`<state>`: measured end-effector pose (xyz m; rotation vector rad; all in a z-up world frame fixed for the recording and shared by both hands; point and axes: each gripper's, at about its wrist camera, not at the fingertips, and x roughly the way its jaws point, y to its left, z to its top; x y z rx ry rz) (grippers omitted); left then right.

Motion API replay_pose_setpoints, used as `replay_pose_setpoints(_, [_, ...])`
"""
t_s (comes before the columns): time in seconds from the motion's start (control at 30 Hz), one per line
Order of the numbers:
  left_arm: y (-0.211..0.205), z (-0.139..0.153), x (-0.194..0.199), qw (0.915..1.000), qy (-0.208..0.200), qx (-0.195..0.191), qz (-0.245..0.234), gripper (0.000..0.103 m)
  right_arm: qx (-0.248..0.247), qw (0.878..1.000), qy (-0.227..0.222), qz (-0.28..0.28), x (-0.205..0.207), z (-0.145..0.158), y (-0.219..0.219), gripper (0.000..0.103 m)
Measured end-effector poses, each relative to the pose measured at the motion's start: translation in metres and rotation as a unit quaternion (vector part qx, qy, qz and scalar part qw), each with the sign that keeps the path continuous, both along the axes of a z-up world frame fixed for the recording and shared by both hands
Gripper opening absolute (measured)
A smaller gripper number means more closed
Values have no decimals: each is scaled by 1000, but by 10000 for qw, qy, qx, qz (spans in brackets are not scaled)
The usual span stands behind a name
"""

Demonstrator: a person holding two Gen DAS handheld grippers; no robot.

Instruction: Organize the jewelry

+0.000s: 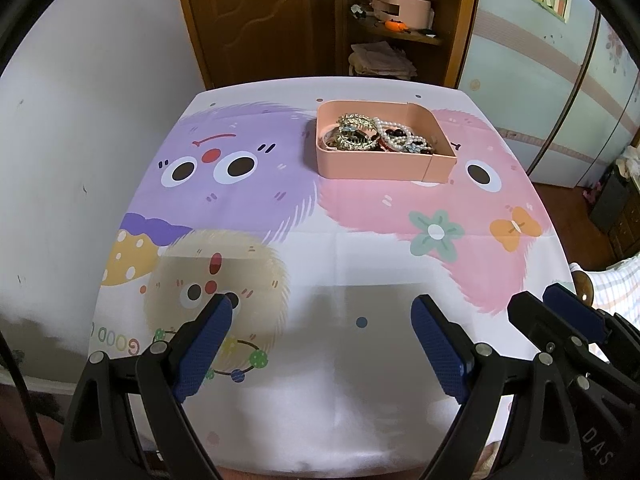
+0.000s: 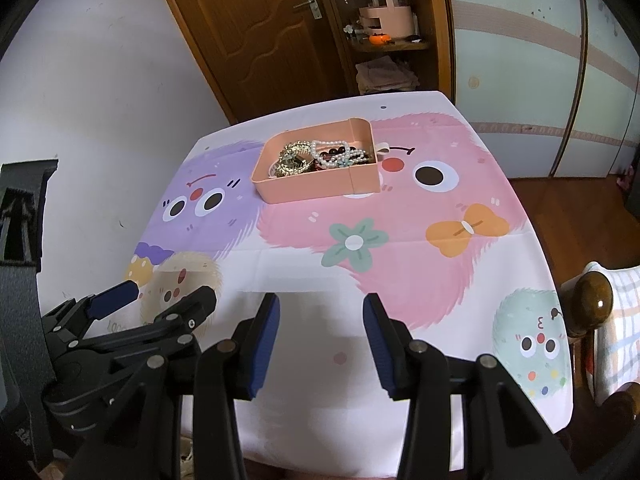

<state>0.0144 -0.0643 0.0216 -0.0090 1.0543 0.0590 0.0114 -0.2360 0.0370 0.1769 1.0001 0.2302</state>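
- Both jaws stand wide apart with nothing between them: the left gripper and the right gripper hover side by side over the near edge of the table, above bare cloth.
- Only the left wrist view shows the whole printed tablecloth on its left side, with the beige fuzzy face under the left finger; the right gripper pokes in at its right edge.
- Only the right wrist view shows the mint-green monster print, a wooden chair knob with checked fabric at the right, and the left gripper seen from the side.
- Far across the table from both grippers, well apart from the fingers, sits the pink tray, straddling the purple and pink monster prints.
- Inside the tray lie a pearl bracelet, gold jewelry and dark beads, heaped together and tangled.
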Motion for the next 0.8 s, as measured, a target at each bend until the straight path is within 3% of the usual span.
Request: replay_pose_setpoints(0.8, [0, 1, -9, 10000, -6, -41, 45, 90, -54, 10000, -54, 35, -7, 4, -1, 44])
